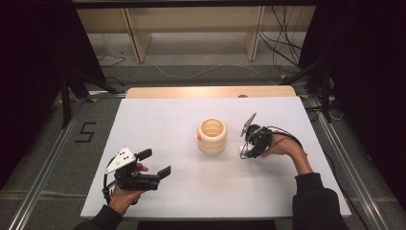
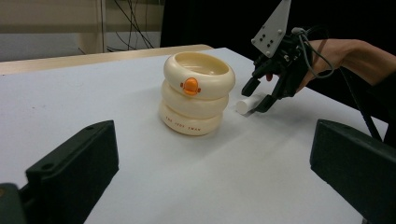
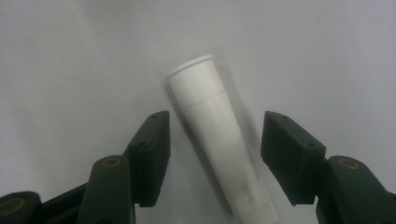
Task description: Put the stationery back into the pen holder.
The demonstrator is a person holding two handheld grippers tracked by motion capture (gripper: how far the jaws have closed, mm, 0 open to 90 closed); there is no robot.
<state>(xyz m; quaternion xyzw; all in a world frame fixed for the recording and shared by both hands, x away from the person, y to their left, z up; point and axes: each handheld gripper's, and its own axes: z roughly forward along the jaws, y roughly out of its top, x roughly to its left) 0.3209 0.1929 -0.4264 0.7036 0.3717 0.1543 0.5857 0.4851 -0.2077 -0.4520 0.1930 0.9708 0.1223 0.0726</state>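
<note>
From above, the white table (image 1: 163,120) carries a cream ringed cup (image 1: 212,136) at its middle; the right gripper (image 1: 246,149) tips down just beside it, over a small white tube (image 1: 242,150), while the left gripper (image 1: 155,164) hovers spread near the front edge. Looking along the left gripper, the tube (image 2: 247,103) lies flat beside the cup (image 2: 198,93). Looking along the right gripper (image 3: 215,156), its jaws flank the tube (image 3: 219,144) with gaps either side, not pinching.

A big white table (image 1: 158,124) fills the middle of the frame. A cream ringed pot (image 1: 212,136) stands at its center. A small white tube (image 1: 242,150) lies just right of it.
</note>
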